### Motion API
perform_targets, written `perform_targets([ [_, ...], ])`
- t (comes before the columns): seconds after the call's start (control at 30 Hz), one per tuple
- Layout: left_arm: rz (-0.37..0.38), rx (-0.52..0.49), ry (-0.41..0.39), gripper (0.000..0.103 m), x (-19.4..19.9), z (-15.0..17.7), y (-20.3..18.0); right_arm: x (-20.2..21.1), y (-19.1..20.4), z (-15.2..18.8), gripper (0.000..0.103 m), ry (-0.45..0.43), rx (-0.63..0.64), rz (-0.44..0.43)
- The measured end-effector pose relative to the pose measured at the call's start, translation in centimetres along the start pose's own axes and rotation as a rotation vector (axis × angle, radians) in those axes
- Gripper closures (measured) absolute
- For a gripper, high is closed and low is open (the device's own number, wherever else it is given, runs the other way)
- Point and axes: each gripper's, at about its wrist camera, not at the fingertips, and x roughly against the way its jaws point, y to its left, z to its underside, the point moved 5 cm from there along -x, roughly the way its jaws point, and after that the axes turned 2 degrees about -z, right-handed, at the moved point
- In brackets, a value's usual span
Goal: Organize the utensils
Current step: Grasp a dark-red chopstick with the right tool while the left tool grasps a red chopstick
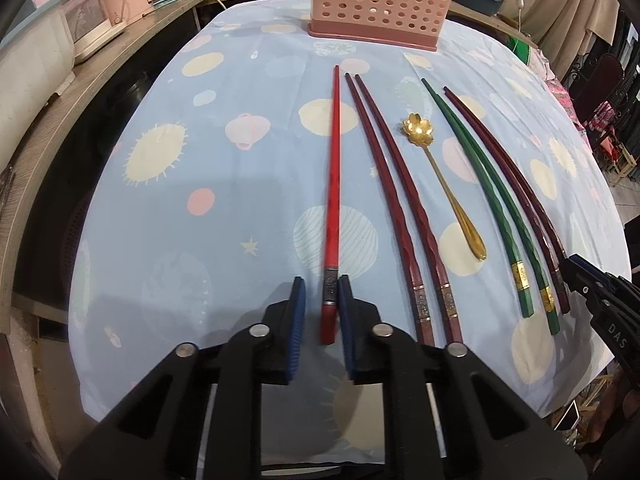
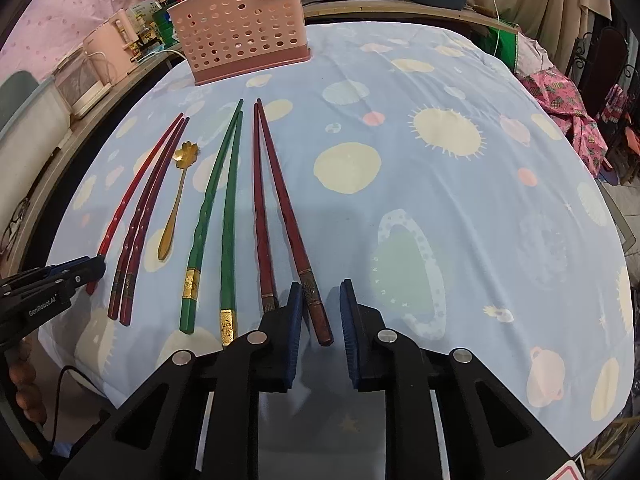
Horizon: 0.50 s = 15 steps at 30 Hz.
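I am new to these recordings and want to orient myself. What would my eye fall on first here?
First, the row of utensils on the blue planet-print tablecloth: bright red chopstick, green chopsticks and a gold flower spoon between the pairs. Behind them stands the pink perforated holder. The left tongs straddle the red chopstick's near end, and the right tongs straddle a dark red chopstick.

The right gripper (image 2: 320,312) hung with jaws parted around the butt of one dark red chopstick (image 2: 294,236), its partner (image 2: 260,216) just beside.
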Motion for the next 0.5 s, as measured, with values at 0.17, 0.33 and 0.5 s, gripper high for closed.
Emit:
perform_targets([
  [0.17, 0.049, 0.022, 0.011, 0.096, 0.2, 0.0, 0.1, 0.1, 0.2, 0.0, 0.093, 0.000, 0.013, -0.002],
  [0.33, 0.088, 0.056, 0.010, 0.096, 0.9, -0.3, 0.4, 1.0, 0.6, -0.3, 0.095, -0.017, 0.022, -0.013],
  [0.5, 0.109, 0.069, -0.029, 0.096, 2.8, -1.2, 0.5, 2.7, 1.1, -1.5, 0.096, -0.064, 0.029, -0.025],
])
